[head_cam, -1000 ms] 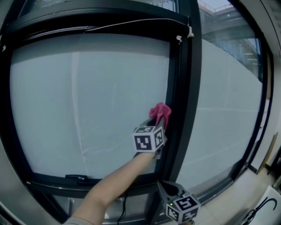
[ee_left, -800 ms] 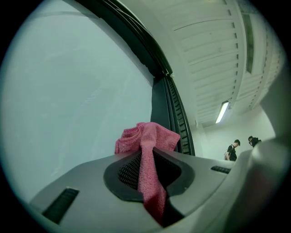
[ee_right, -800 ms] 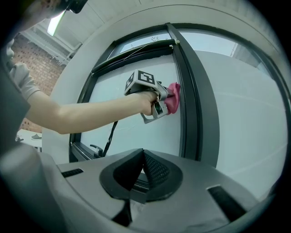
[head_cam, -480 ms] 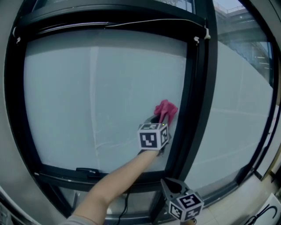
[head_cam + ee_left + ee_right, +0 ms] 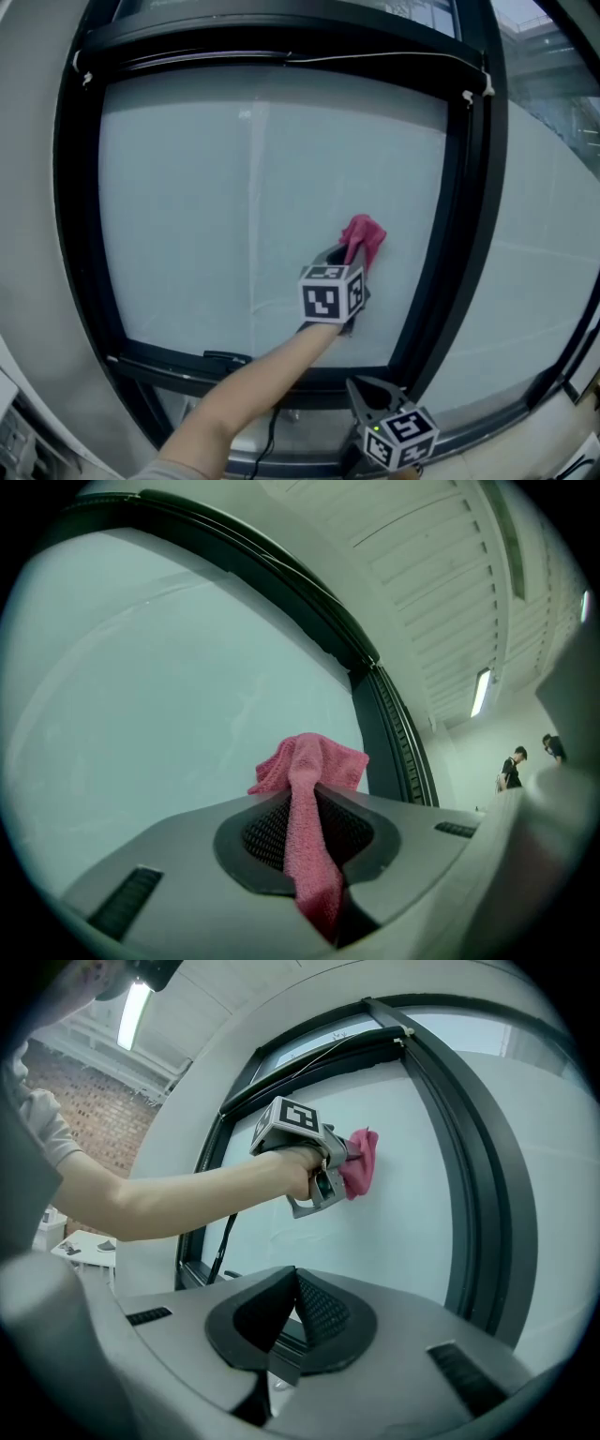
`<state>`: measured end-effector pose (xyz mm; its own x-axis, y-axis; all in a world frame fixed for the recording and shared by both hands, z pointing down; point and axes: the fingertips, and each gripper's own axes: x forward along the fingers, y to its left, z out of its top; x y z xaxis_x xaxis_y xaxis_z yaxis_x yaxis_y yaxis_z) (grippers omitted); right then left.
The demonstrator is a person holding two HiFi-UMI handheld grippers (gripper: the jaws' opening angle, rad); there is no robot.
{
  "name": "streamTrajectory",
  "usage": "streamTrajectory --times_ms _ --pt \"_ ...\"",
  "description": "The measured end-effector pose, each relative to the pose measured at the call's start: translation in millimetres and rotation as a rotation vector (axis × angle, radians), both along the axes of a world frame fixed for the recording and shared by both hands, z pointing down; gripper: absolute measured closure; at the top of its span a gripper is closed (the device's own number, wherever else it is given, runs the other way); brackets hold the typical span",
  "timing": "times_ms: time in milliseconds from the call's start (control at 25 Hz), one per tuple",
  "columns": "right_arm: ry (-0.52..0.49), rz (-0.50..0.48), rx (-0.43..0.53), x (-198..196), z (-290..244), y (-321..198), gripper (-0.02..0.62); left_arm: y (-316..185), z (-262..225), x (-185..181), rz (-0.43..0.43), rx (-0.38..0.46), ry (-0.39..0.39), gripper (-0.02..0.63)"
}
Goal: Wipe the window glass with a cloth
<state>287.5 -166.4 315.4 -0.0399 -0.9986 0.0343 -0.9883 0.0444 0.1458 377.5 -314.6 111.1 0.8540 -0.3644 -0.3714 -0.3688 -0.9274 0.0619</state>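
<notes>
1. The left gripper [image 5: 348,258] has its fingers clenched on a pink cloth [image 5: 363,237]. The cloth is bunched ahead of the tips, so fabric rather than fingers meets the glass [image 5: 234,206].
2. The cloth presses on the pane toward 4 o'clock, near the dark frame [image 5: 457,234] at 3 o'clock, likely to work that edge.
3. The right gripper [image 5: 373,401] hangs low at 6 o'clock, fingers closed on nothing and apart from the glass, seemingly idle.

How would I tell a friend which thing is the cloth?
Find the big pale window pane in its black frame. Low on it, near the frame's right upright, the left gripper pinches a crumpled cloth against the pane. It is the only pink thing; all around it is grey, white or black.
</notes>
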Motion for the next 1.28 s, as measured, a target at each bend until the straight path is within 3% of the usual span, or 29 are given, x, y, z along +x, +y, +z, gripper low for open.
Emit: streamTrajectory --times_ms 1280 --pt "0.023 -0.400 -0.028 -186.3 6.6 -121.8 0.592 -153.5 0.9 -288.8 -0.431 -0.036 0.067 0.541"
